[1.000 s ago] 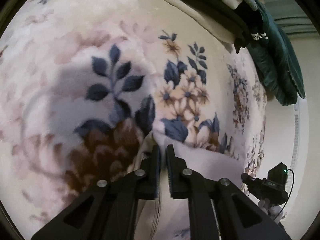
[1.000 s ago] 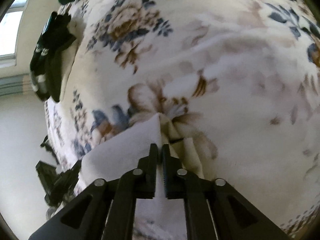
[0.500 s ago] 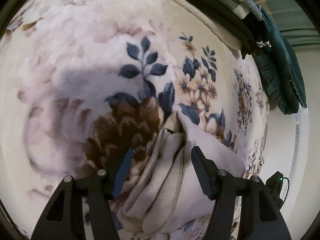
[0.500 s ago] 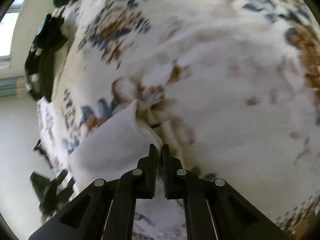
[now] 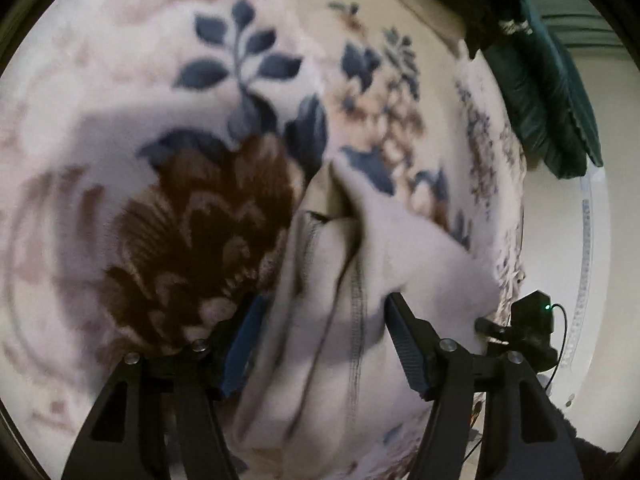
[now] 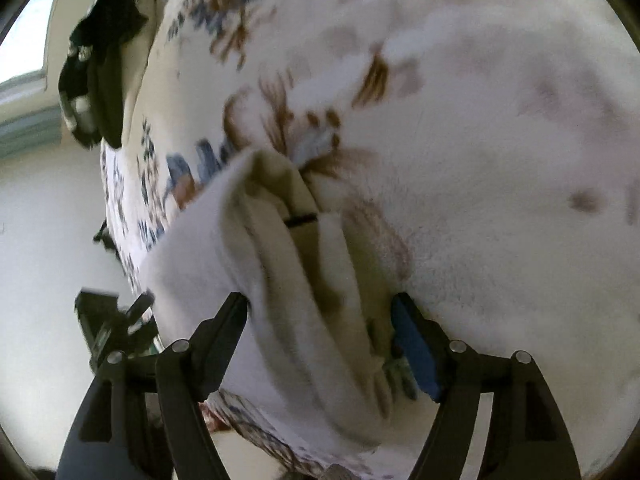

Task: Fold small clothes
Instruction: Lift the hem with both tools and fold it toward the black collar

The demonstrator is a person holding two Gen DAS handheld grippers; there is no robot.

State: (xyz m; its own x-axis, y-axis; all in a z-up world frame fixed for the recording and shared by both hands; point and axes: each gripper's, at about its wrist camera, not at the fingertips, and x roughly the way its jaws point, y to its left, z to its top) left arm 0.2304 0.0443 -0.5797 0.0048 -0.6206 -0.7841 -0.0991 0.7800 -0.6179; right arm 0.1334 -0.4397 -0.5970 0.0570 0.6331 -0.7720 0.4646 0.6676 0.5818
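A small cream garment [image 5: 344,304] lies bunched on a floral fleece blanket [image 5: 132,92]. In the left wrist view my left gripper [image 5: 324,344] stands over it, jaws opening, the folds lying loose between the fingers without being pinched. In the right wrist view the same cream garment [image 6: 288,264] shows a small dark tag near its top fold. My right gripper [image 6: 320,340] straddles it, jaws opening wide, pads off the cloth. The other gripper [image 5: 520,324] shows past the garment's right edge.
A stack of dark and cream folded clothes [image 5: 496,4] and a dark green cushion [image 5: 548,92] sit at the blanket's far edge. The same dark clothes [image 6: 100,64] hang at the upper left in the right wrist view. The blanket [image 6: 480,120] drops off toward a pale floor [image 6: 48,240].
Both grippers were shut on the garment's edge a second ago; the left opened first, then the right. The cloth has dropped onto the blanket and both grippers have come down closer to it.
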